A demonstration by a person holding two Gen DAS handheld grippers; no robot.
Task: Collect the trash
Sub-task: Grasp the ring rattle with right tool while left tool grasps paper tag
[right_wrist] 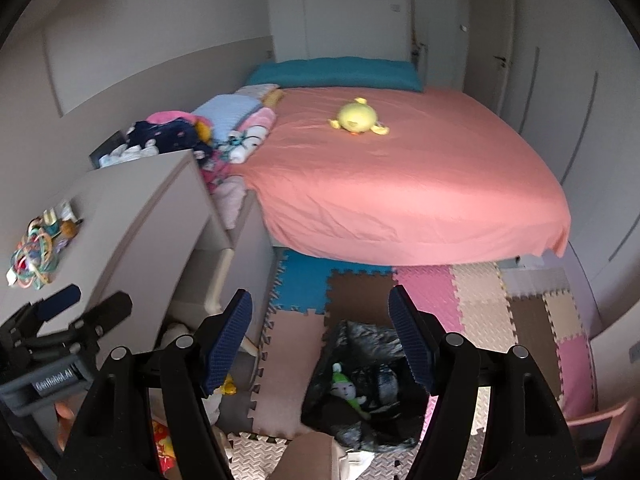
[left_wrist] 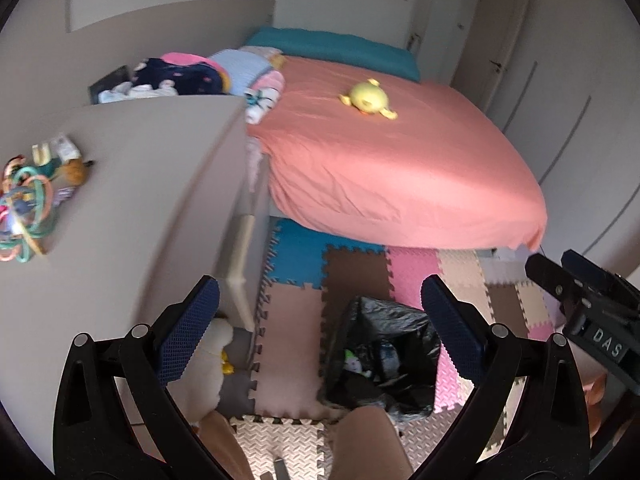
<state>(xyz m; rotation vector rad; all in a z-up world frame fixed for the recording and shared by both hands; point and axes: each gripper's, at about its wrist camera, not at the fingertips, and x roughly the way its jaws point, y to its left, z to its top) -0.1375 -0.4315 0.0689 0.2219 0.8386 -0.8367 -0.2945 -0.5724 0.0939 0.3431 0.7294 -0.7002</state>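
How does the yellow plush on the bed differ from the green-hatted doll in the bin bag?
The yellow plush lies in the open on the pink bedsheet; the green-hatted doll sits down inside the black bin bag. The plush is round and all yellow; the doll is pale-faced with a green hat. Both are soft toys, and neither claw touches them.

Soft, dim daylight fills both fisheye views, brightest on the salmon-pink bed sheet [left_wrist: 400,168], with no hard glare. Walls bow strongly toward dark vignetted corners. In the left wrist view, the tangle of colourful plastic rings [left_wrist: 24,212] on the beige counter [left_wrist: 140,184] is smeared by motion blur.
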